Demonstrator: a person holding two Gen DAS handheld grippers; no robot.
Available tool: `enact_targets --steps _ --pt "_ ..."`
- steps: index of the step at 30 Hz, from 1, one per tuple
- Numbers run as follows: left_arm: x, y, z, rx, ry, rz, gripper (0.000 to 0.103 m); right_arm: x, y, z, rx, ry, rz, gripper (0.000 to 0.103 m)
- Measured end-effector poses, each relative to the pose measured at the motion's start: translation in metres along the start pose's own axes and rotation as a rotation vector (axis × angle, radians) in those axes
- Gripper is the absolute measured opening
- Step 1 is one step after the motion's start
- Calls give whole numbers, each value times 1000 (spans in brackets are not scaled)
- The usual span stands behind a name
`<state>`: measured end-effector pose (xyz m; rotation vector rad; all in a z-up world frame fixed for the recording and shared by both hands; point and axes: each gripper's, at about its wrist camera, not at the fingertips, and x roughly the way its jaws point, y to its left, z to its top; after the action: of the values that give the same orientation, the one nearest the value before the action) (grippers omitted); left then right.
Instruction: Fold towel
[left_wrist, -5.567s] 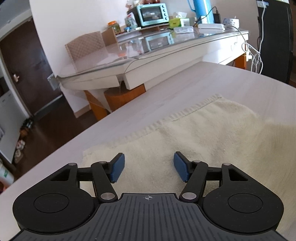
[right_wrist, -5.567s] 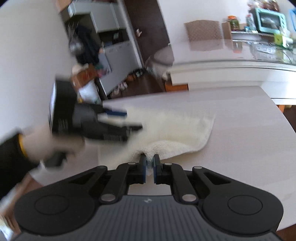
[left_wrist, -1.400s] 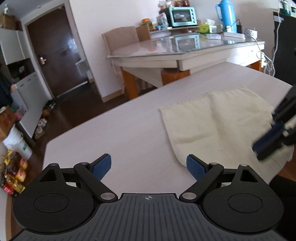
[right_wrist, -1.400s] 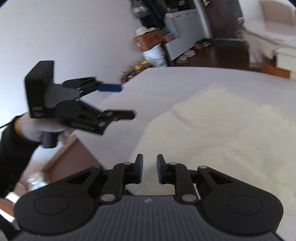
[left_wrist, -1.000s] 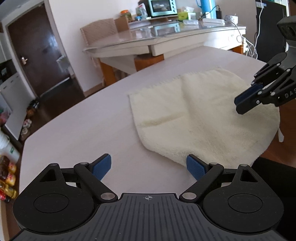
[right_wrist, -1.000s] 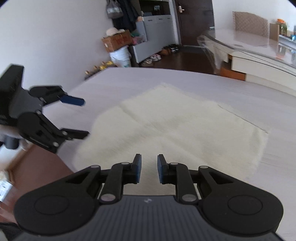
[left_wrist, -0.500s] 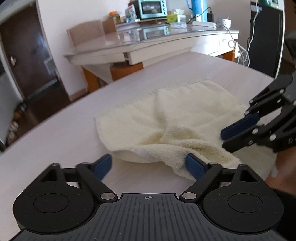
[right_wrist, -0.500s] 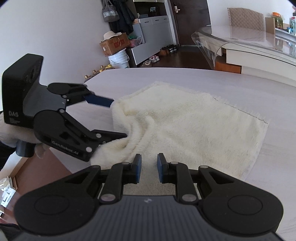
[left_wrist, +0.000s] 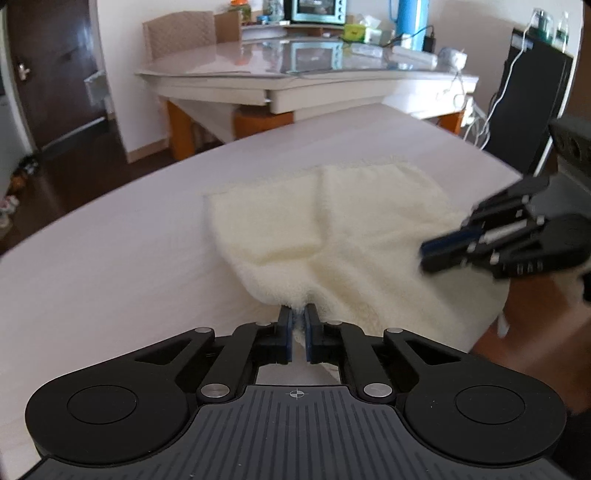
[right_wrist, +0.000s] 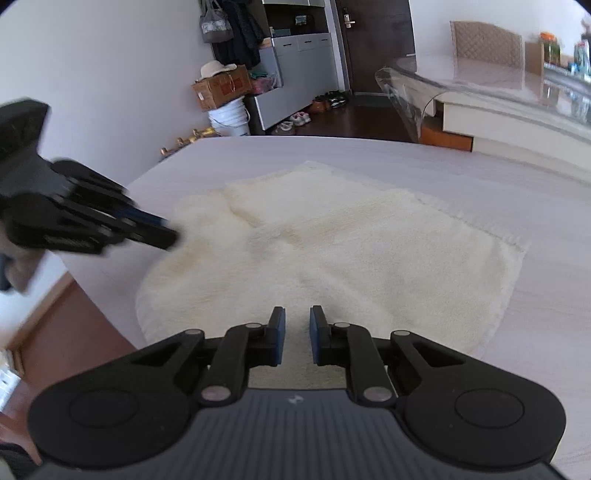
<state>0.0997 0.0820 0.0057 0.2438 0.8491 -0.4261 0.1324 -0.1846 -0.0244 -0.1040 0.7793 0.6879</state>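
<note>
Left hand-held gripper (left_wrist: 299, 323) clamped on towel (left_wrist: 332, 229) corner; right hand-held gripper (right_wrist: 296, 325) slightly apart above near edge.

the towel (left_wrist: 332, 236) is seen as a plain cream white, fluffy and without print. the table (left_wrist: 110, 258) beneath it is shown in a pale grey-white with a faint wood grain. the left gripper (left_wrist: 298, 325) is black throughout, with dark blue pads, silver rivets and a ribbed dark grey housing; the same colouring is repeated on the right gripper (right_wrist: 297, 325). a quilted beige chair (left_wrist: 179, 35) is seen behind a glossy white side table (left_wrist: 295, 88) set on orange legs. a teal oven (left_wrist: 314, 11) and a bright blue flask (left_wrist: 412, 18) are noted there. a brown cardboard box (right_wrist: 221, 88) is seen on a white bucket (right_wrist: 231, 120), beside a grey cabinet (right_wrist: 295, 74).
</note>
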Motion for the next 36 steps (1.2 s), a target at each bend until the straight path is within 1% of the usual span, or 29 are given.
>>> enact_targets --steps 4,5,7,11,13,16,19,20,23,25,26,27,28,29,30,32,36 --pt "-12 4 -12 35 61 52 7 2 0 2 -65 2 -90 15" --pt "-13 4 -15 42 78 61 7 2 -1 3 -72 3 -98 16" --pt "-12 4 -18 34 89 69 11 3 -2 4 -92 6 -112 17" --pt "-11 6 -15 -3 28 58 14 -7 -2 3 -69 -22 -84 21" --pt "-5 3 -10 -17 2 21 14 -12 -1 1 -62 -21 -80 22" --pt "11 -5 -3 -9 -7 5 15 -11 -1 -4 -64 -2 -100 23" --pt "28 -14 2 11 -6 4 15 -11 -5 -6 -58 -4 -113 23" --pt "32 -16 4 14 -5 6 17 -10 -6 -6 -59 -6 -120 23" --pt "39 -22 6 20 -4 -1 19 -9 -9 -6 -66 -14 -144 23" --pt "35 -23 5 35 19 9 22 -10 -12 -6 -63 -14 -154 23" --pt "31 -22 2 48 39 21 25 -11 -13 -6 -61 -14 -159 24" --pt "28 -22 0 57 49 29 32 -12 -14 -7 -60 -15 -160 24" --pt "22 -21 -5 66 64 32 37 -13 -16 -8 -56 -16 -158 24" --pt "18 -20 -9 66 74 29 47 -14 -17 -8 -53 -17 -155 24" --pt "12 -17 -14 57 85 18 49 -14 -18 -9 -50 -20 -151 24" --pt "3 -13 -20 37 91 6 49 -14 -19 -9 -53 -23 -148 24" --pt "-11 -3 -22 -10 50 36 46 -14 -19 -9 -59 -24 -150 24"
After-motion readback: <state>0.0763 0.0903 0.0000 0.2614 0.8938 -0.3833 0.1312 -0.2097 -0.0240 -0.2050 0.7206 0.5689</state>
